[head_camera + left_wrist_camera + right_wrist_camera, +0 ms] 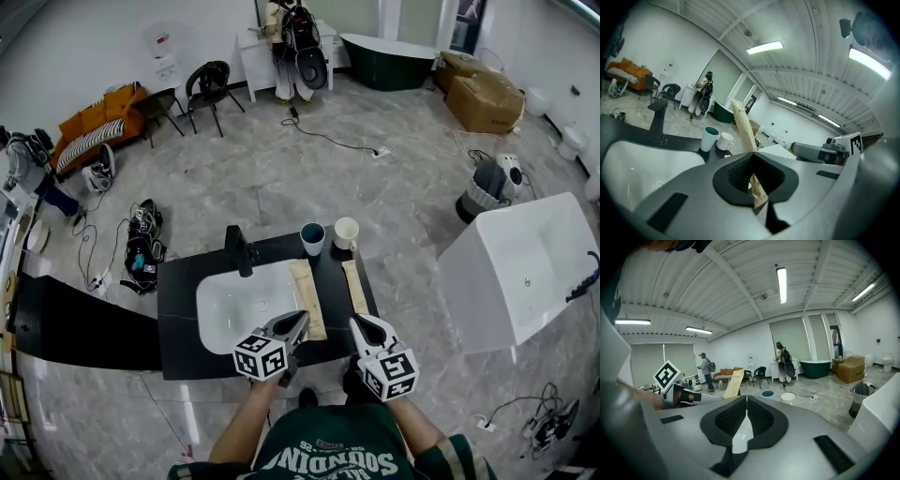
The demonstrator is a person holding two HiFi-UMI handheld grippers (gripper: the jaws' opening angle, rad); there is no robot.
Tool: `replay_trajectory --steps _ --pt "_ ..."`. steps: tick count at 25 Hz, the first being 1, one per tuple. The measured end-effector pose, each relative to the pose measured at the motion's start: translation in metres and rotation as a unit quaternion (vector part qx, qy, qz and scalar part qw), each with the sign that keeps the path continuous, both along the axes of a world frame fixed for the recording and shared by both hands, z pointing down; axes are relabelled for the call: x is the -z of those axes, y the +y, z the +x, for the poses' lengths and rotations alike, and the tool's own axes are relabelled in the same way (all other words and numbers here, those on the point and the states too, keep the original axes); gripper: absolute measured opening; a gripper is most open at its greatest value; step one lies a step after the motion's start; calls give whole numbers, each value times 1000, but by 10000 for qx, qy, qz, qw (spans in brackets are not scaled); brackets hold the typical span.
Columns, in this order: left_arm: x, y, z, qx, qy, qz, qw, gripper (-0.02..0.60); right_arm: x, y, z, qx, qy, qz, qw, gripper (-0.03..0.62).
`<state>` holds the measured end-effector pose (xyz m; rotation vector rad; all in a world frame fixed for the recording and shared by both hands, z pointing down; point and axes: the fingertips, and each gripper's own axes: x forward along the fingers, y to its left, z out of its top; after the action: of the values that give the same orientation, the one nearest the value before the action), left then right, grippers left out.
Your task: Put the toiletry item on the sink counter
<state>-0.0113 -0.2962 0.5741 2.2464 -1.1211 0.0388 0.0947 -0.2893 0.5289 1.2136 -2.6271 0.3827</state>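
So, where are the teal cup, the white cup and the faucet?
teal cup [312, 234]: head view, inside its mouth.
white cup [346, 231]: head view, inside its mouth.
faucet [242, 253]: head view, middle of its black body.

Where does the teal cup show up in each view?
Head view: teal cup at the counter's far edge, above centre.
Left gripper view: teal cup left of centre, beyond the jaws.
Right gripper view: teal cup rim just above the jaws, centre.
Shared landmark: white cup, right beside it in all three.
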Motion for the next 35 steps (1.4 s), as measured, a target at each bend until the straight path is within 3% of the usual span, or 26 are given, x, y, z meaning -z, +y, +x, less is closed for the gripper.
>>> replay_trajectory --steps 25,35 --pt "-71 -66 48 -66 -183 -676 9975 12 -43 -48 46 -43 32 -472 9989 43" --pt "-132 -81 59 -53 -300 -1288 9912 12 -65 -67 57 -23 17 -745 9972 43"
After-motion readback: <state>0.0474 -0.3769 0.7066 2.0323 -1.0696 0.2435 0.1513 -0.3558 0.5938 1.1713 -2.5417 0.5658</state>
